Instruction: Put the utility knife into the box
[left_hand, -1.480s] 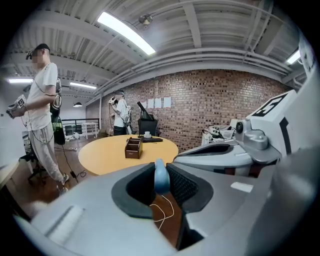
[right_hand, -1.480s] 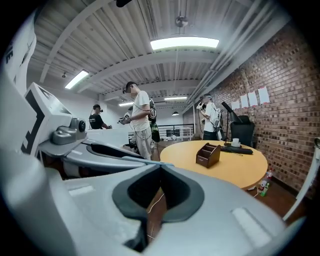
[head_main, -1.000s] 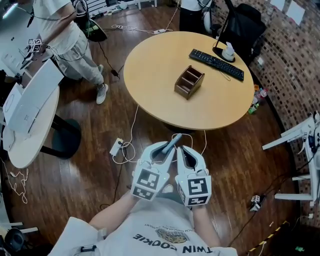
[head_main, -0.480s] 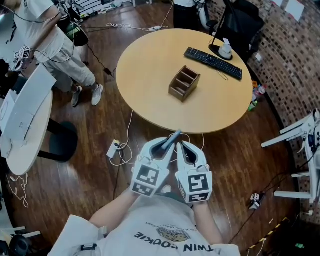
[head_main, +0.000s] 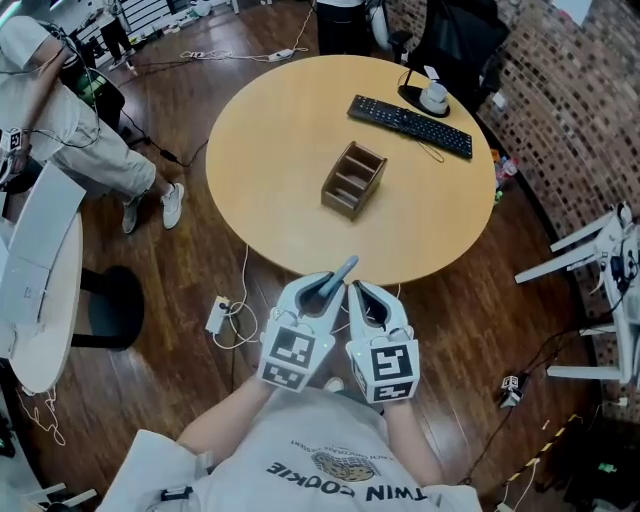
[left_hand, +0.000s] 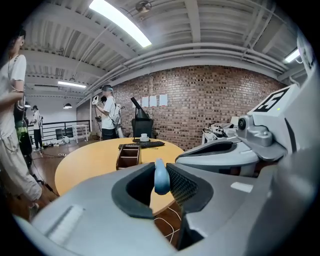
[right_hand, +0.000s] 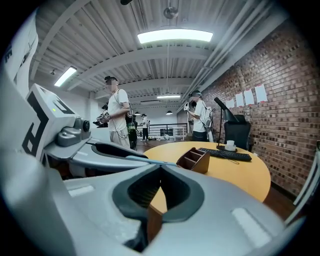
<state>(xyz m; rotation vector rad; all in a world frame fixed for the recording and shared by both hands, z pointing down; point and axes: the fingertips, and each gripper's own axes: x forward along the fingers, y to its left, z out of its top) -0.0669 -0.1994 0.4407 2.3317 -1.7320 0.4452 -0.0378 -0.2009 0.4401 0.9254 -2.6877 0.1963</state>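
A brown wooden box (head_main: 353, 180) with open compartments stands on the round wooden table (head_main: 270, 120). Both grippers are held side by side close to my chest, short of the table's near edge. My left gripper (head_main: 329, 284) is shut on a grey-blue utility knife (head_main: 342, 271) that sticks out past its tips toward the table. In the left gripper view the knife's blue end (left_hand: 161, 179) sits between the pads, with the box (left_hand: 129, 156) beyond. My right gripper (head_main: 358, 291) is shut and holds nothing; its jaws meet ahead of the box (right_hand: 195, 160).
A black keyboard (head_main: 410, 126) and a small white object (head_main: 432, 99) lie at the table's far right. Cables and a power strip (head_main: 218, 314) lie on the wooden floor below. A person (head_main: 70, 130) stands at the left by a white table (head_main: 40, 270). A brick wall (head_main: 560, 110) runs along the right.
The view has shifted so the table and box sit further left and lower in the head view. Both grippers keep the same pose and the knife stays gripped.
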